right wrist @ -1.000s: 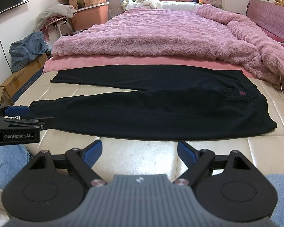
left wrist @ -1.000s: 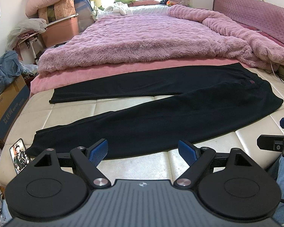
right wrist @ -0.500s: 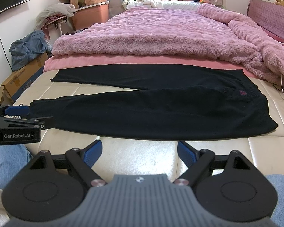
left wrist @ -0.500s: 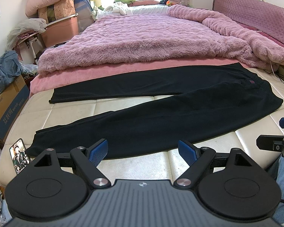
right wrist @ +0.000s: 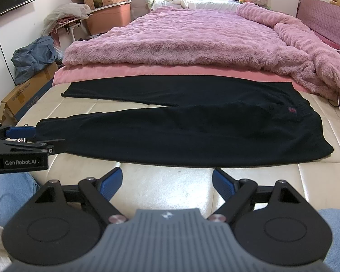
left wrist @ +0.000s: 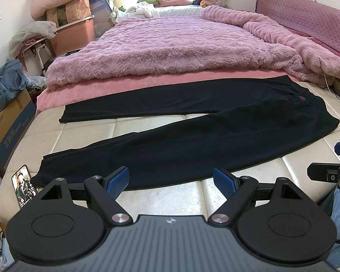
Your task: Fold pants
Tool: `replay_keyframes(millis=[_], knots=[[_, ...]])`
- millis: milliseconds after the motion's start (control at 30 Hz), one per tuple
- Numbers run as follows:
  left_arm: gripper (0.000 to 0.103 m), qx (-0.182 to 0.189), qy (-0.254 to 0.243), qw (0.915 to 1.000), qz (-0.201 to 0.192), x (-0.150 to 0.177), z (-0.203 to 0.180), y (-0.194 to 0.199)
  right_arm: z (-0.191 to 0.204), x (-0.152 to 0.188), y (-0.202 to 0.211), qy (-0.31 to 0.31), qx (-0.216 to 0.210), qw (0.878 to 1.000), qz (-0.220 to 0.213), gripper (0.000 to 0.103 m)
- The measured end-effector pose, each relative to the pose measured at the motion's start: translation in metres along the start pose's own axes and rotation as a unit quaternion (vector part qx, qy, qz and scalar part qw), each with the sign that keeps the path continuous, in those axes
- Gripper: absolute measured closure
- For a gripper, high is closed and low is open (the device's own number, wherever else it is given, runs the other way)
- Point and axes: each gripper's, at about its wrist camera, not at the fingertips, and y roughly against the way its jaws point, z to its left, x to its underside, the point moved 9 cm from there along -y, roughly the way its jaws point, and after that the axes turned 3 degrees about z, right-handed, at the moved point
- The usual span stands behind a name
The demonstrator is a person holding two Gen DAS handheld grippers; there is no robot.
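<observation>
Black pants point(left wrist: 192, 131) lie flat across the cream mattress point(left wrist: 83, 133), legs spread in a V toward the left, waistband at the right with a small red tag point(left wrist: 302, 98). They also show in the right wrist view point(right wrist: 192, 127). My left gripper point(left wrist: 171, 180) is open and empty, just short of the near leg's front edge. My right gripper point(right wrist: 167, 180) is open and empty, over bare mattress in front of the pants. Each gripper shows at the edge of the other's view, the left one point(right wrist: 20, 133) near the near leg's cuff.
A fluffy pink blanket point(left wrist: 181, 45) covers the bed behind the pants. A phone point(left wrist: 23, 184) lies at the mattress's front left corner. Cardboard boxes point(left wrist: 9, 122), bags and storage bins stand left of the bed. White cables point(left wrist: 337, 90) lie at the right edge.
</observation>
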Motion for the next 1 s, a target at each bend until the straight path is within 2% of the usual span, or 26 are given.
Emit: replay_keyframes(millis=[633,867,1000], knots=[[0.006,0.006,0.005,1.0,0.006,0.001,0.006,-0.011,-0.01,-0.004,-0.009,-0.017,-0.01,1.0,0.0,0.02],[0.018,0.016,0.0,0.9999,0.002,-0.007,0.015,-0.032,-0.038,-0.02,-0.017,-0.024,0.009,0.999,-0.043,0.02],[0.024,0.026,-0.015,0.9995,-0.004,-0.012,0.017,-0.045,-0.057,-0.034,-0.026,0.0,0.023,0.998,-0.061,0.021]])
